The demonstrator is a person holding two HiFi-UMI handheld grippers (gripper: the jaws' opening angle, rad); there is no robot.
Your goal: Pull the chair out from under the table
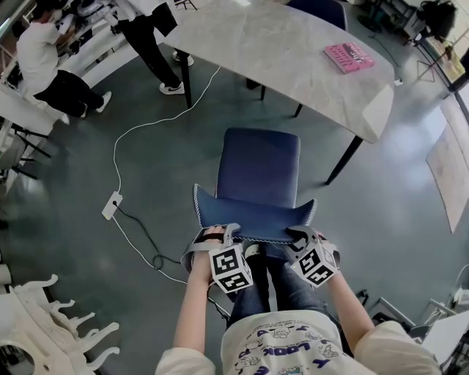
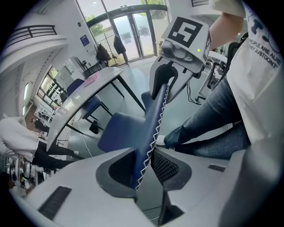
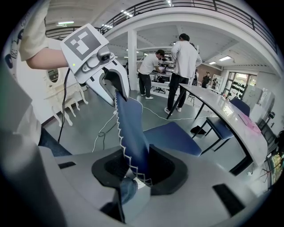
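Left gripper [image 1: 220,234]: fingers clamped narrowly on the left top corner of the blue chair [image 1: 258,170] (white-stitched edge), which stands on the floor [image 1: 388,220], clear of the grey surface [image 1: 278,51]. Right gripper [image 1: 299,236]: fingers likewise clamped, right corner.

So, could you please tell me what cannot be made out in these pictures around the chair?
Chair legs: head view, hidden beneath its own seat.
Pink item on the table: head view, too small to identify.
Second chair: head view, cut off by the top edge, partly covered by the table.
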